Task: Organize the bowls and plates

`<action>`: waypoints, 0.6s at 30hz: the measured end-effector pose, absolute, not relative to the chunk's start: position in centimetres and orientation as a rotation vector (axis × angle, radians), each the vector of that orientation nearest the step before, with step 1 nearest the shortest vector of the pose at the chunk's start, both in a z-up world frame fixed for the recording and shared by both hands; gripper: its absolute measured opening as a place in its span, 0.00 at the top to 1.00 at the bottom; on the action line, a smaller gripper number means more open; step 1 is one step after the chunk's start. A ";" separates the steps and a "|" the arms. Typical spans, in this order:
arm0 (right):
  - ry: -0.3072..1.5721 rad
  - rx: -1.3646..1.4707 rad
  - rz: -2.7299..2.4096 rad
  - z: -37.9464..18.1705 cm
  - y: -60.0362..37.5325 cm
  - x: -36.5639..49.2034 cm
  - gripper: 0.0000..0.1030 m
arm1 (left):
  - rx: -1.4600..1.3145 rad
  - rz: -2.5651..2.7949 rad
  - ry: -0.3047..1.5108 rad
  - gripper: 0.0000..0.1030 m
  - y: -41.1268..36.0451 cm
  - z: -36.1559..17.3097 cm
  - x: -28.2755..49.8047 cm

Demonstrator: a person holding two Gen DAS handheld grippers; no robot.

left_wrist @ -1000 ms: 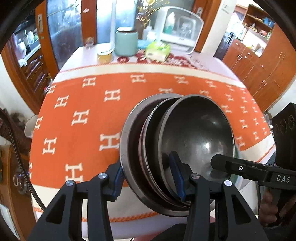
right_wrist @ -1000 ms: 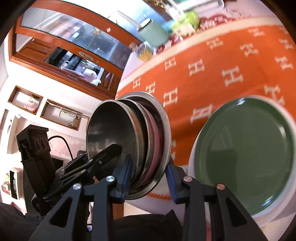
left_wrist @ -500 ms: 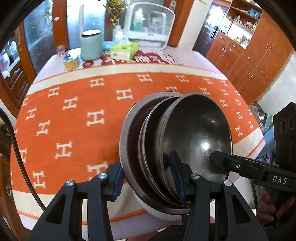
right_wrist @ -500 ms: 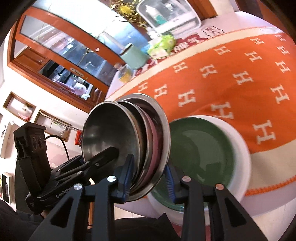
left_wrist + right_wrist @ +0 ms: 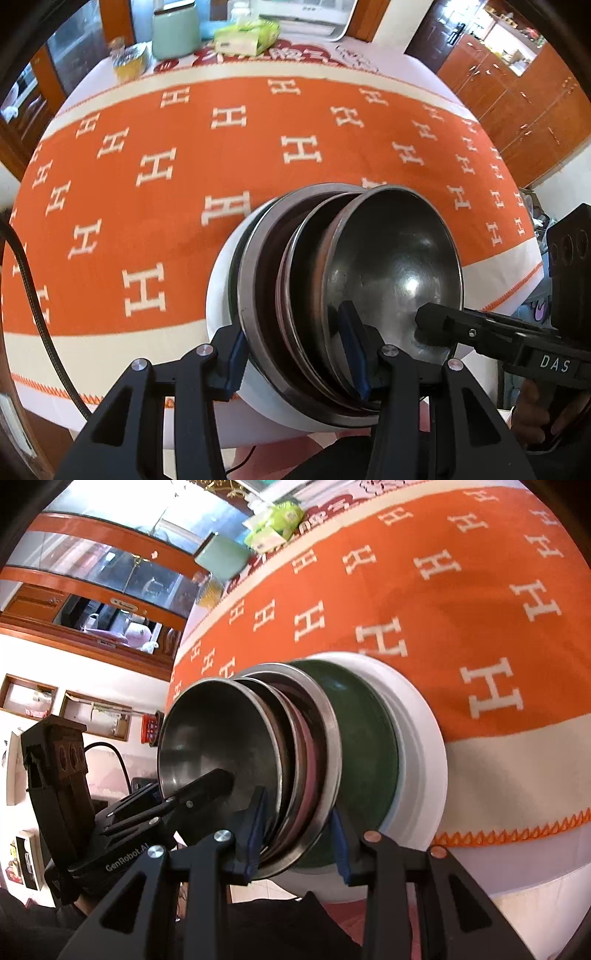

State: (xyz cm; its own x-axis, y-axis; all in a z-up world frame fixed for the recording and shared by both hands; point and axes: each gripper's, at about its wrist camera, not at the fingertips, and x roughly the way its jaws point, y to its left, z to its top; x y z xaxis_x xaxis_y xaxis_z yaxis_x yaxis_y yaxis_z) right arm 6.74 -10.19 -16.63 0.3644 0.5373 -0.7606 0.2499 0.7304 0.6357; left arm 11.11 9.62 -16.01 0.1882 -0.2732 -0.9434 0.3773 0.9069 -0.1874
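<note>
Around the orange H-patterned tablecloth (image 5: 229,177) stand wooden cabinets (image 5: 517,107).

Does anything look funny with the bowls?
Nothing is spilled or broken. The stack of metal bowls just sits tilted, pinched between the left gripper and right gripper, over the green plate.

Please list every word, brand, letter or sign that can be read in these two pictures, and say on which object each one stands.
"DAS": on the black right claw, partly cut off.
"GenRobot.A": on the black left claw, end hidden.
"H": white letters repeated on the orange woven tablecloth.
Red characters on the white cloth behind: too blurred.
Green tissue packet: print unreadable.
</note>
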 end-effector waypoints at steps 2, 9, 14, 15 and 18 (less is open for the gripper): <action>1.226 0.778 0.211 -17.0 -10.2 6.8 0.69 | 0.095 -0.451 1.316 0.57 9.6 -16.4 11.2; 1.248 0.754 0.183 -17.3 -9.8 7.1 0.63 | 0.144 -0.449 1.323 0.56 9.0 -17.1 11.2; 1.247 0.725 0.112 -16.7 -9.5 7.3 0.60 | 0.208 -0.470 1.294 0.52 8.5 -16.8 11.5; 1.239 0.717 0.093 -16.5 -9.4 7.1 0.56 | 0.222 -0.484 1.273 0.51 8.4 -16.3 11.5; 1.199 0.696 0.022 -15.7 -9.3 6.8 0.46 | 0.219 -0.537 1.207 0.41 8.6 -14.8 11.6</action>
